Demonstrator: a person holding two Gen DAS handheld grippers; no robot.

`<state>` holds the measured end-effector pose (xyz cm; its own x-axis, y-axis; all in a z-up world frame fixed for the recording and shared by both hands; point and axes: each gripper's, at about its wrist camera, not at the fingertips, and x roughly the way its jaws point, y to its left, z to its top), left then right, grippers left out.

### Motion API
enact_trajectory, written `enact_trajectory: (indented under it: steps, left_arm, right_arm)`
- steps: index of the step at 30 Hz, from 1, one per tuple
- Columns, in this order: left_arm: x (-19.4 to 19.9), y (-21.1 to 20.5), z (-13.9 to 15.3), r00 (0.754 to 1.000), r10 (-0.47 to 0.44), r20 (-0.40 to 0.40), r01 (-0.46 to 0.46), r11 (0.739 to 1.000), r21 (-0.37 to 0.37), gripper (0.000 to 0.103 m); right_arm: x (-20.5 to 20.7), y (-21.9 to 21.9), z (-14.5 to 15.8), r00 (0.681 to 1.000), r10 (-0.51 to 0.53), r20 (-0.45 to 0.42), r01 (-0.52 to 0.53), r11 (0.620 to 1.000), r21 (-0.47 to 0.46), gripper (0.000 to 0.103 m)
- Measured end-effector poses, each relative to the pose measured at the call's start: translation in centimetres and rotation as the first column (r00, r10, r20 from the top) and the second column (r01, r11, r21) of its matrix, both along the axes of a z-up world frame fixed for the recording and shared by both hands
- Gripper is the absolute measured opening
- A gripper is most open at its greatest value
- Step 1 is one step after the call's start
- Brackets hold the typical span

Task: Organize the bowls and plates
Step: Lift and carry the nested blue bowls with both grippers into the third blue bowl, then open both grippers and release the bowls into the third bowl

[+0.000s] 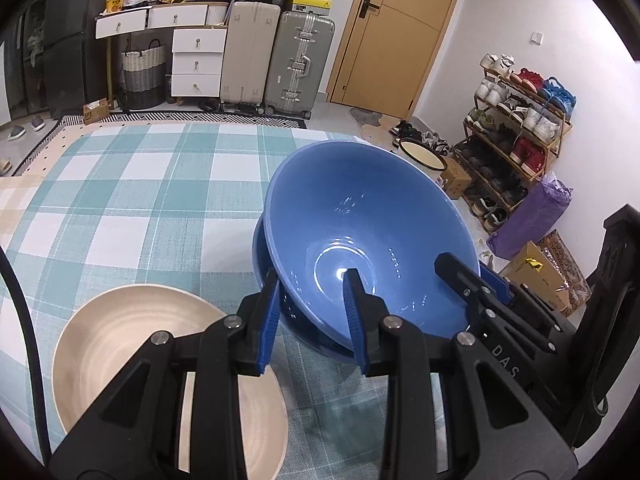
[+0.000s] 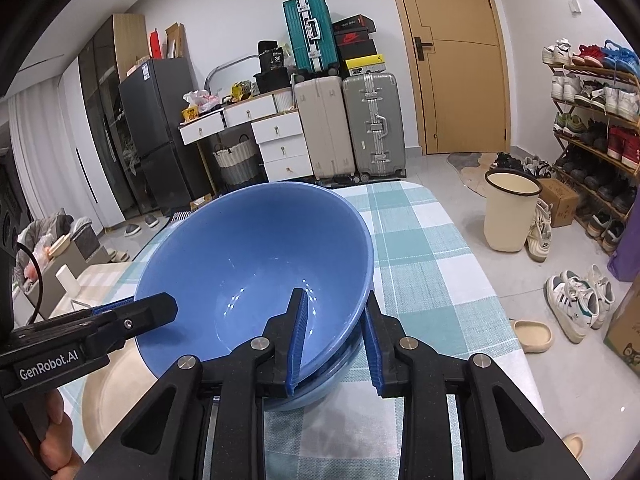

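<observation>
Upper bowl: a blue bowl is tilted, its low side sitting in a second blue bowl beneath it, on the checked tablecloth toward the table's right side.
Left gripper: clamped on the near-left rim of the upper bowl, one pad inside and one outside.
Right gripper: clamped on the rim at the bowl's right side, one finger inside and one outside.
Plate: a cream plate lies flat, near and left of the bowls, close to the lower bowl.
Risk, slipping: both grips bite only a thin, glossy rim; I judge uneven pull between the hands could twist the bowl out of the pads.
Risk, seating: the bowl is tipped, so letting go now would likely drop it with a clatter or chip a rim.
Risk, shove: pushing down off-centre may slide the lower bowl toward the table's right edge or against the plate.
</observation>
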<state>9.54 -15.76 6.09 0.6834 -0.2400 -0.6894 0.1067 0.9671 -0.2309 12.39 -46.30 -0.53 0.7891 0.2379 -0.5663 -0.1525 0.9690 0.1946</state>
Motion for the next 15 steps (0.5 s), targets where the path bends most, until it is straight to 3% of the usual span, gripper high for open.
enact_trajectory:
  steps: [9, 12, 15]
  left_arm:
    - [0.5, -0.8, -1.1, 1.0, -0.007, -0.004, 0.007, 0.998, 0.055, 0.027]
    - [0.5, -0.9, -1.2, 1.0, 0.001, -0.005, 0.0, 0.998, 0.07, 0.027]
    - [0.6, -0.8, -1.2, 1.0, 0.004, -0.009, -0.003, 0.997, 0.073, 0.028]
  right_arm:
    - [0.4, 0.6, -0.4, 1.0, 0.001, -0.011, -0.001, 1.0, -0.029, 0.028]
    - [0.3, 0.9, -0.5, 1.0, 0.02, -0.023, -0.021, 0.999, -0.037, 0.039]
    - [0.2, 1.2, -0.6, 1.0, 0.02, -0.023, -0.021, 0.999, -0.048, 0.041]
